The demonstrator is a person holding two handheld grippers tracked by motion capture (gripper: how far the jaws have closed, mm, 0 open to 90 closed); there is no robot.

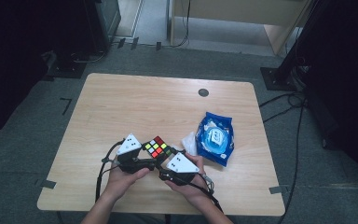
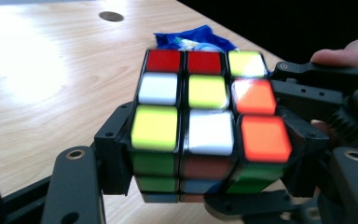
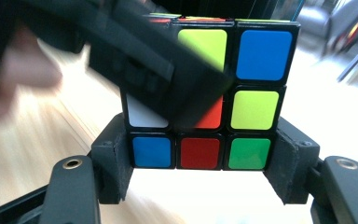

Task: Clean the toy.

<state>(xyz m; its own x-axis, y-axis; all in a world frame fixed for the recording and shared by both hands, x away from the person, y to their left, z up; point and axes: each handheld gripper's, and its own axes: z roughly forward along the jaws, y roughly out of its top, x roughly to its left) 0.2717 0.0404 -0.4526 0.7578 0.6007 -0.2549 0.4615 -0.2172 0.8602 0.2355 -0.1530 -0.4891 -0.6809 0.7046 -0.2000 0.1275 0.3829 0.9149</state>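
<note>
The right gripper [image 3: 198, 163] has its two black jaws pressed on either side of the bottom layer of a Rubik's cube [image 3: 251, 112], whose bottom row reads blue, red, green. A blurred black jaw of the left gripper [image 3: 135, 60] crosses the cube's upper left face.

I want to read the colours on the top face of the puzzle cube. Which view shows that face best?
The left gripper view: the puzzle cube is close, with all nine top stickers facing the camera. The high view shows the same face, but small. The right gripper view shows a side face, partly hidden by the other gripper.
</note>
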